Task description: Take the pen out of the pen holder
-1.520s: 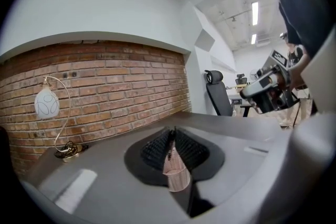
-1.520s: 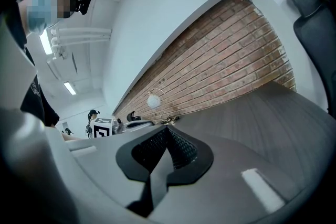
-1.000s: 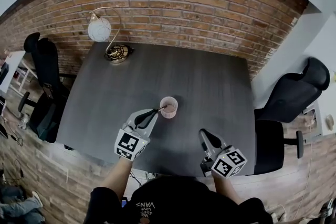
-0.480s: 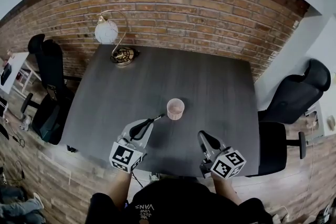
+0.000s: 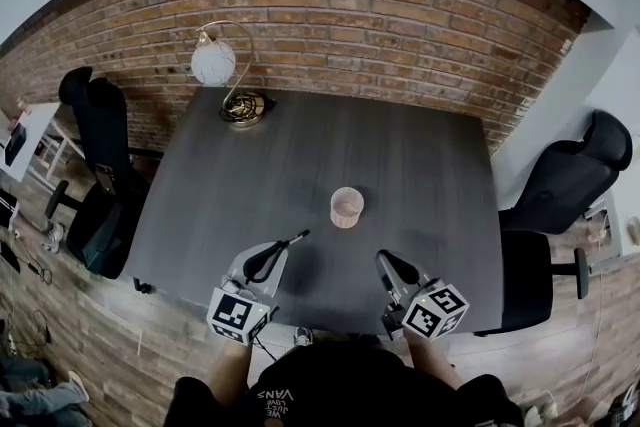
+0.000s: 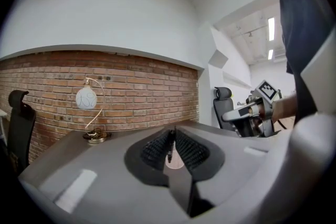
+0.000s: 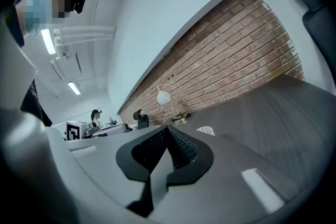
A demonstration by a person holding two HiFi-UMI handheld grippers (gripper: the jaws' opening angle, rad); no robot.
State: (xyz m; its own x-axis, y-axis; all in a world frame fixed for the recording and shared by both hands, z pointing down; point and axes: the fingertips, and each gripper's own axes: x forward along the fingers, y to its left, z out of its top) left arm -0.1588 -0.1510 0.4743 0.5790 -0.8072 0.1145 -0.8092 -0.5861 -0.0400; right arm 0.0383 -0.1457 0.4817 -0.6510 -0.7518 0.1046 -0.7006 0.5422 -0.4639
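Now the left gripper [image 5: 283,248] hovers over the near part of the dark table [image 5: 410,135], with its jaws drawn narrow and pressed on a thin dark pen [image 5: 296,240]. In the left gripper view the pen [image 6: 169,148] stands between the ribbed pads [image 6: 155,148], running up along the line where they meet. In the head view it juts past the jaw tips toward the far right. The pen is fully clear of the pink pen holder [image 5: 347,207], which stands upright near the middle of the table, beyond and to the right of the pen's tip, with a clear gap between them. Seen along the left gripper's jaws, the pen holder [image 6: 176,160] shows just behind the pen.

The right gripper [image 5: 385,258] hangs over the near edge of the table, right of the left one and apart from the holder. Its jaws meet at the tips with nothing between them [image 7: 167,130]. A lamp [image 5: 217,65] with a round white shade stands at the far left corner, by the brick wall [image 5: 350,10].
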